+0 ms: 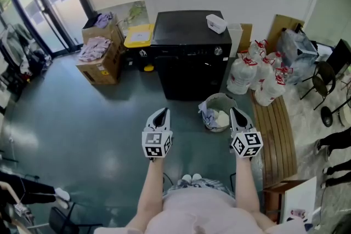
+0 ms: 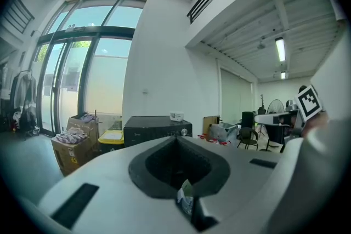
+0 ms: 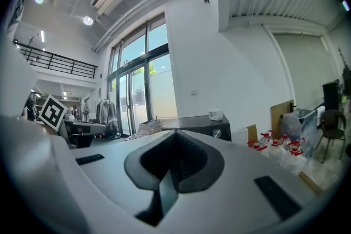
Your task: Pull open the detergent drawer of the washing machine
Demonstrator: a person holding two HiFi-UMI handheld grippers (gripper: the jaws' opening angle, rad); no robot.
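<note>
**Black washing machine [image 1: 189, 63] well ahead, both grippers closed on nothing**

Your left gripper [image 1: 162, 111] is held out over the dark green floor [image 1: 82, 118]. Its jaws are pressed together and nothing is between them. Your right gripper [image 1: 237, 111] is alongside it at the same reach, its jaws likewise together and empty.

In the head view a round grey basket [image 1: 218, 112] with pale cloth in it is just beside the right gripper's tip. To the right of that runs a slatted wooden bench [image 1: 277, 129], with clear red-capped bottles [image 1: 258, 71] bunched at its far end.

The washing machine stands against the white wall, well apart from both grippers, with its front toward you. A silver knob [image 1: 218, 51] is at the right end of its top front strip. You cannot pick out the detergent drawer on that strip from here. A small white tub [image 1: 216, 23] rests on the machine's lid. A yellow bin [image 1: 139, 35] stands just left of the machine, with cardboard boxes [image 1: 101, 55] further left.
</note>
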